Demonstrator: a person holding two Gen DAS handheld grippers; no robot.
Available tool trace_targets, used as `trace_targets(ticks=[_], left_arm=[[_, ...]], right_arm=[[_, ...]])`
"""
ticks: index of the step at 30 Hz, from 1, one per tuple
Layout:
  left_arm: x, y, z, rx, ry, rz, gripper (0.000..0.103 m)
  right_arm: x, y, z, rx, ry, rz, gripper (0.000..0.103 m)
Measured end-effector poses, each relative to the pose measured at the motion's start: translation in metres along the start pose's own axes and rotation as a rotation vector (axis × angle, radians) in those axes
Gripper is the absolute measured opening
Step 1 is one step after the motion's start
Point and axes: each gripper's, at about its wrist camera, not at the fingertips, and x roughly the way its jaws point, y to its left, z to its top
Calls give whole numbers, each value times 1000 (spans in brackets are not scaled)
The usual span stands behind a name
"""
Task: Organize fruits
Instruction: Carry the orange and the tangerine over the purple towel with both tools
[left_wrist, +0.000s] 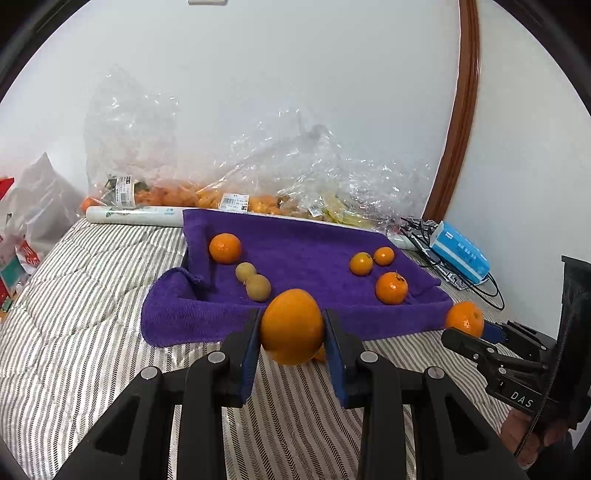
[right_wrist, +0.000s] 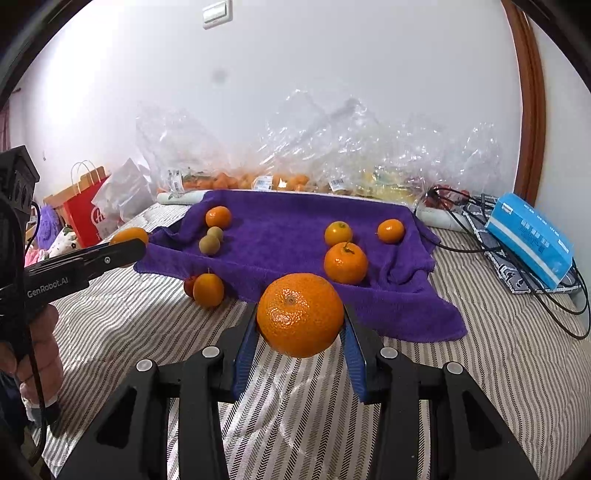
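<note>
Bed (right_wrist: 480, 369): striped quilt under me, white wall behind.
Towel (left_wrist: 295, 251): purple, spread ahead, holding four oranges and two brown fruits (left_wrist: 253, 281).
Left gripper (left_wrist: 291, 328): my jaws clamp an orange (left_wrist: 291, 325) at the towel's near edge.
Right gripper (right_wrist: 300, 317): my jaws clamp a tangerine (right_wrist: 300, 314) above the quilt.
In the way: loose orange (right_wrist: 208, 290) on the quilt between us.
Behind: plastic bags (left_wrist: 258, 177), blue box (right_wrist: 532, 240), cables.

Both grippers I operate point forward and slightly downward, side by side. My left gripper (left_wrist: 291, 326) has its blue pads clamped on an orange (left_wrist: 291, 325). My right gripper (right_wrist: 300, 321) grips a second orange (right_wrist: 300, 314) likewise. A bare hand (right_wrist: 35, 354) holds the left handle.
</note>
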Motion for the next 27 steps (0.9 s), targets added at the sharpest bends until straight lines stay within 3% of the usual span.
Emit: trace_targets(ticks=[13, 27], left_arm=[[-5, 14, 17, -70, -20, 10, 31], [5, 14, 66, -98, -66, 17, 31]], right_arm=[[-9, -4, 8, 38, -50, 1, 43], [5, -4, 65, 51, -32, -46, 43]])
